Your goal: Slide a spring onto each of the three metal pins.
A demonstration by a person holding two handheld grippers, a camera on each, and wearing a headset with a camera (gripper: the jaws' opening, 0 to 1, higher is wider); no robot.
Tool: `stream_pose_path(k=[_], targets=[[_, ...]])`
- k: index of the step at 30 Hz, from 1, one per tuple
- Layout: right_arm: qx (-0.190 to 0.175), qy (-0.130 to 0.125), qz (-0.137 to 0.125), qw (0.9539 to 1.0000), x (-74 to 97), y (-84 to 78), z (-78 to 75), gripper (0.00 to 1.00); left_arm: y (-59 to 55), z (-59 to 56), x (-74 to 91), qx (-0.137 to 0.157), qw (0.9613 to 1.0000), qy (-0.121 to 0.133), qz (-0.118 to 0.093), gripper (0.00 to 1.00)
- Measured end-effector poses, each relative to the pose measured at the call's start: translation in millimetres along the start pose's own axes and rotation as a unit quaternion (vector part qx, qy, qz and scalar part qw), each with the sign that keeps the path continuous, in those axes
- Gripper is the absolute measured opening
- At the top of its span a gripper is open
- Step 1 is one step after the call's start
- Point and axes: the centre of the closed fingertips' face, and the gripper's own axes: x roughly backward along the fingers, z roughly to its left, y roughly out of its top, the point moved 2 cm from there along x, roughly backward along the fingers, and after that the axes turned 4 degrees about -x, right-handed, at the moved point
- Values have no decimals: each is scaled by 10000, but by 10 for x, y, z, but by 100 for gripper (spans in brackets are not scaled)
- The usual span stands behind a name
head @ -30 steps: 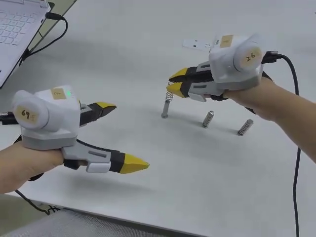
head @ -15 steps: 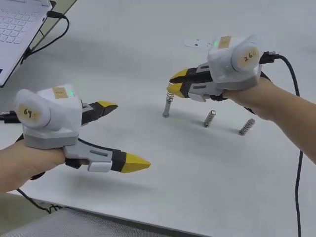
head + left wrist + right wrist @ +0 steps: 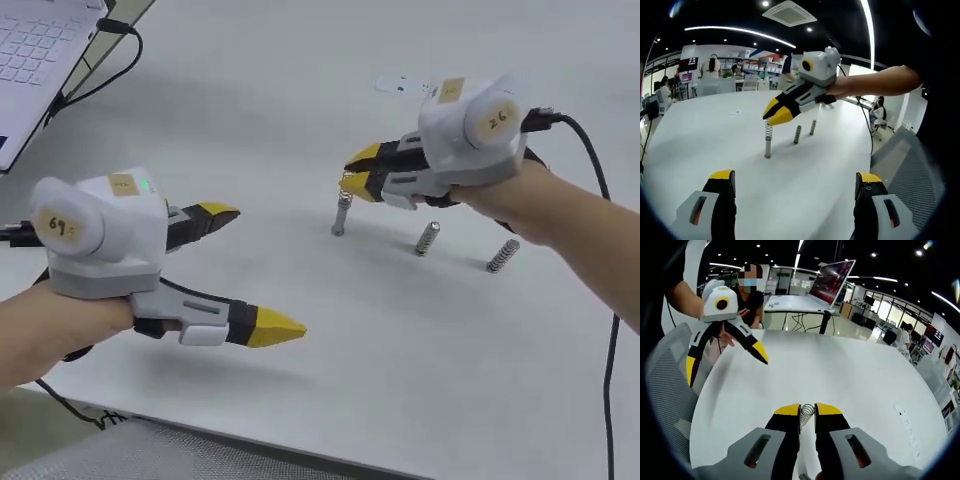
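Note:
Three metal pins stand on the white table (image 3: 250,120). The middle pin (image 3: 427,238) and the right pin (image 3: 500,256) each carry a spring along their length. On the left pin (image 3: 339,222) a spring (image 3: 344,200) sits around the upper part. My right gripper (image 3: 356,175) is shut on the top of that spring (image 3: 807,415). The left gripper view shows the pin (image 3: 768,149), the spring (image 3: 768,131) and the right gripper (image 3: 776,115) above them. My left gripper (image 3: 247,268) hovers at the near left, open, with nothing between its fingers (image 3: 722,176).
A white laptop (image 3: 30,50) with a black cable (image 3: 100,80) lies at the far left. A small white tag (image 3: 400,86) lies behind the pins. The table's near edge runs along the bottom, with a grey mesh chair (image 3: 150,455) below it.
The right gripper stays shut on the spring over the left pin and has barely shifted. The left gripper has not moved noticeably.

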Motion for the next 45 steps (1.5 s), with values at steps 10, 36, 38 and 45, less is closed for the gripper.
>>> stream_pose_path(k=[10,36,38,45], targets=[[-17,-33,157,9999,-50,-120,21,8,-2,8,9,-2,10000,23,0,97],[41,49,595,9982,-267,-358,150,8,-26,-2,10,11,10000,9,-3,97],[30,38,545,9985,-268,-351,150,8,-25,-2,5,13,10000,5,-2,96],[-23,-5,547,9985,-274,-339,131,9,-11,-3,0,13,10000,-6,-15,97]])
